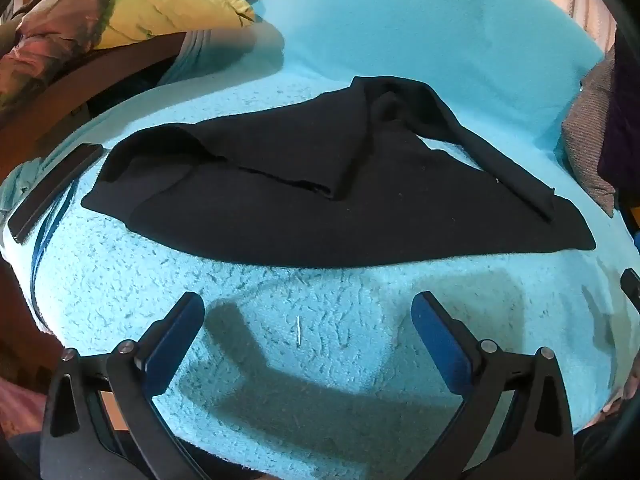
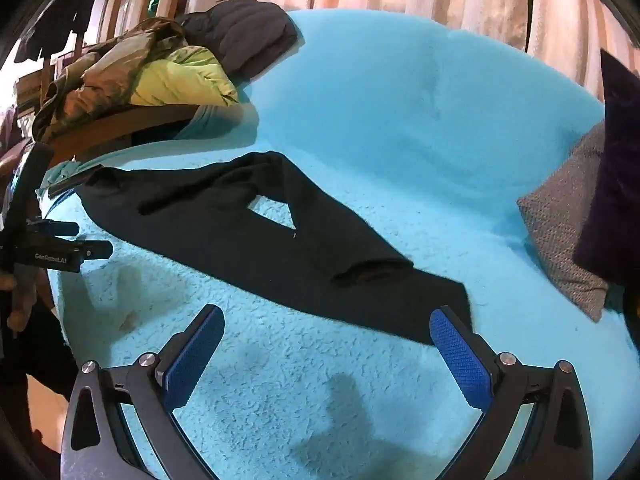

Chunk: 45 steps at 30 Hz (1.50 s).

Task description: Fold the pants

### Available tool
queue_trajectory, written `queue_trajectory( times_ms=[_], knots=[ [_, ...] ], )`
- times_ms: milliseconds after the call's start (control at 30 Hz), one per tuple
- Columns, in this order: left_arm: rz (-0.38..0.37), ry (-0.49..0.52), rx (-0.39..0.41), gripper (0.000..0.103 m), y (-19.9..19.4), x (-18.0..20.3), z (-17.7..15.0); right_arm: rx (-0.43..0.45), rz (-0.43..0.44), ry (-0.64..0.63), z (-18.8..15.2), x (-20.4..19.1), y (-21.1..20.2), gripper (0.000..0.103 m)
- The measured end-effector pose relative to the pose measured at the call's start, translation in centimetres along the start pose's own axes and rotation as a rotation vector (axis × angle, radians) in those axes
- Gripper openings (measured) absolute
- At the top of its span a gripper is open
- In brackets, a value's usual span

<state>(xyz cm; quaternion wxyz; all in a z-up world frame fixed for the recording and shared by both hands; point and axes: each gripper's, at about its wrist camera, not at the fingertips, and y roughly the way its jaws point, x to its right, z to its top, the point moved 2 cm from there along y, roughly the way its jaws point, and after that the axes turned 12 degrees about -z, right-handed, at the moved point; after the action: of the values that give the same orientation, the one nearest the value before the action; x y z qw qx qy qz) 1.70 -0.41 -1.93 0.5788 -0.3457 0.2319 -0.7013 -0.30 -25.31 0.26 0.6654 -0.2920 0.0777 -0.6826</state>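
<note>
On the turquoise fleece blanket (image 1: 360,320): black pants (image 1: 248,208), lying flat and partly folded, one leg crossing toward 4 o'clock. Left gripper (image 1: 308,320): jaws wide apart, empty, just short of the pants' near edge. Right gripper (image 2: 326,334): jaws wide apart, empty, one tip over the cuff. Jacket pile (image 2: 160,76) at 10 o'clock; grey cushion (image 2: 568,232) at 3 o'clock.

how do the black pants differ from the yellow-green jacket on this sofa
The black pants lie spread low across the blue fleece cover, while the yellow-green jacket sits bunched in a heap on the sofa's arm. The pants look matte and thin; the jacket looks puffy and slightly shiny. Both are untouched: the left gripper and right gripper are open, holding nothing.
</note>
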Motion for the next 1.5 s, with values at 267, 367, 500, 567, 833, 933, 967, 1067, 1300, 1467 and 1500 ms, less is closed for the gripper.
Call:
queue_trajectory(
  times_ms=[267, 367, 500, 567, 833, 933, 967, 1067, 1300, 1467, 1500],
  knots=[
    [-0.007, -0.011, 0.016, 0.103, 0.3, 0.3, -0.1, 0.028, -0.018, 0.029, 0.3, 0.7, -0.4, 0.103],
    [0.007, -0.014, 0.036, 0.103, 0.0, 0.1, -0.1, 0.027, -0.016, 0.05, 0.3, 1.0, -0.4, 0.103],
    [0.026, -0.022, 0.037, 0.103, 0.0, -0.3, -0.1, 0.017, -0.016, 0.049, 0.4, 1.0, -0.2, 0.103],
    [0.03, -0.02, 0.029, 0.103, 0.1, -0.3, -0.1, 0.015, -0.023, 0.048, 0.3, 1.0, -0.2, 0.103],
    [0.013, -0.01, 0.03, 0.103, 0.2, -0.3, 0.0, 0.0, -0.031, 0.07, 0.3, 1.4, -0.1, 0.103],
    [0.01, -0.011, 0.021, 0.103, 0.4, -0.3, 0.0, -0.001, -0.027, 0.062, 0.2, 1.3, 0.0, 0.103],
    [0.012, -0.009, 0.021, 0.103, 0.4, -0.3, -0.1, -0.001, -0.028, 0.06, 0.2, 1.3, 0.0, 0.103],
    [0.014, -0.012, 0.02, 0.103, 0.6, -0.2, -0.1, -0.001, -0.03, 0.057, 0.2, 1.2, 0.0, 0.103],
    [0.013, -0.007, 0.02, 0.103, 0.8, -0.2, -0.2, -0.003, -0.037, 0.081, 0.2, 1.6, 0.0, 0.103],
    [0.013, -0.007, 0.021, 0.103, 0.8, -0.2, -0.2, -0.001, -0.042, 0.084, 0.2, 1.8, 0.0, 0.103],
    [0.011, -0.007, 0.021, 0.103, 0.8, -0.1, -0.2, 0.0, -0.042, 0.084, 0.2, 1.8, 0.0, 0.103]
  ],
)
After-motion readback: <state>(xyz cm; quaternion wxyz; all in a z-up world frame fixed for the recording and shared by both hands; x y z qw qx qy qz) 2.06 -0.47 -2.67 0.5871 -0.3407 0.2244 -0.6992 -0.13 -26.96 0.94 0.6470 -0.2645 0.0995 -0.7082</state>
